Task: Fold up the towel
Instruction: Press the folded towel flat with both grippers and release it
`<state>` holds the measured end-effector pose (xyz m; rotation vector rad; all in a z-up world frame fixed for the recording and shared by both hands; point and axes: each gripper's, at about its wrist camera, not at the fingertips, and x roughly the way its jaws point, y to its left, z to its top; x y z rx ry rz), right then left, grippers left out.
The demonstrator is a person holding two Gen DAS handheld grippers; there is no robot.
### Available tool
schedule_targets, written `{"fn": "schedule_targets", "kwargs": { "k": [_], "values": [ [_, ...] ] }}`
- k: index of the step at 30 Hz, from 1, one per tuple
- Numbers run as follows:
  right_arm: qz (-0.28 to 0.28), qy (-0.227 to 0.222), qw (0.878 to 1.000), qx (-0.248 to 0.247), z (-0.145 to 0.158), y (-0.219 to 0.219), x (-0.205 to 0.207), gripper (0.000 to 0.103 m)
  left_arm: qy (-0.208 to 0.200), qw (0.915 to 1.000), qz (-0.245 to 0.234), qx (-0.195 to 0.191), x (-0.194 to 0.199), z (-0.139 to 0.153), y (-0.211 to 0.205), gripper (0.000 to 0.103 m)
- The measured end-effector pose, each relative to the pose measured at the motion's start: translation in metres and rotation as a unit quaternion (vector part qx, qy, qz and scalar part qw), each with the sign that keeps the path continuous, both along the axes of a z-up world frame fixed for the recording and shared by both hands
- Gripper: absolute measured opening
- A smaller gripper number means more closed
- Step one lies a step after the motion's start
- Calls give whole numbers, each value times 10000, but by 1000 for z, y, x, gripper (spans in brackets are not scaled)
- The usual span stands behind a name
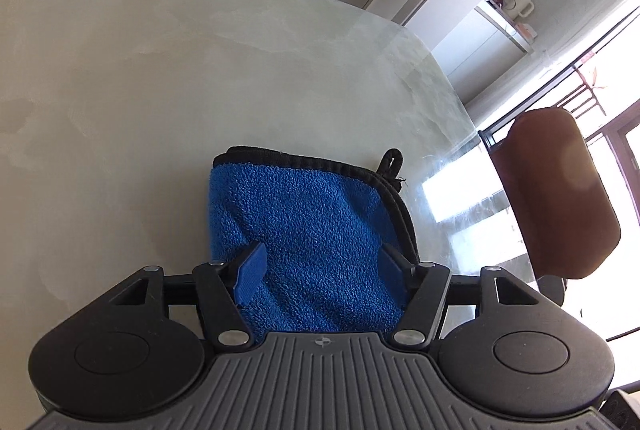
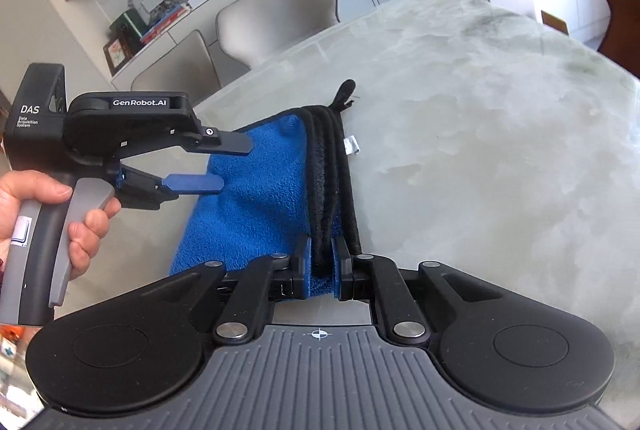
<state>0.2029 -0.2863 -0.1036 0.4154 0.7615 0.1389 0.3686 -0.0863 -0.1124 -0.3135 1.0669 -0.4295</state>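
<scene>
A blue towel [image 1: 304, 218] with black edging lies folded on the pale marble table [image 1: 160, 89], its hanging loop [image 1: 393, 161] at the far right corner. My left gripper [image 1: 320, 266] hovers over the towel's near part with its blue pads wide apart and nothing pinched. In the right wrist view the towel [image 2: 260, 197] shows stacked black edges [image 2: 332, 189], and my right gripper [image 2: 321, 258] is shut on those edges at the near corner. The left gripper [image 2: 228, 165] appears there too, open above the towel's left side, held by a hand [image 2: 84, 230].
Pale upholstered chairs [image 2: 280, 13] stand along the table's far side. A brown chair [image 1: 560, 197] stands past the table's right edge. A sideboard with a vase, books and frames [image 2: 168, 9] runs along the wall. Bare marble lies right of the towel.
</scene>
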Motion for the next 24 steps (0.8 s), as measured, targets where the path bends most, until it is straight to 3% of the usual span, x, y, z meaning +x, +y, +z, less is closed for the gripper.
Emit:
{"fn": "schedule_targets", "kwargs": {
  "k": [2, 6, 9, 11, 16, 19, 22, 24],
  "values": [
    [108, -89, 9997, -221, 8, 4, 0, 10, -59, 10000, -40, 1, -3, 3, 1, 65],
    [44, 184, 9992, -353, 2, 2, 4, 11, -183, 9997, -130, -118, -11, 8, 4, 68],
    [-182, 282, 9984, -452, 4, 0, 4, 28, -177, 9995, -258, 7, -18, 3, 2, 68],
    [-212, 301, 9982, -470, 8, -2, 4, 30, -248, 9993, -281, 13, -23, 3, 4, 68],
    [224, -443, 9987, -98, 28, 2, 5, 30, -293, 9986, -171, -394, -39, 14, 13, 70],
    [511, -497, 9975, 27, 24, 5, 15, 30, -185, 9980, -37, -601, -56, 11, 20, 72],
    [744, -67, 9970, 217, 7, 4, 25, 30, 86, 9956, 88, -928, -68, 0, 29, 75],
    [799, 145, 9965, 215, -1, 2, 27, 26, 111, 9959, 26, -902, -72, -5, 28, 75]
  ]
}}
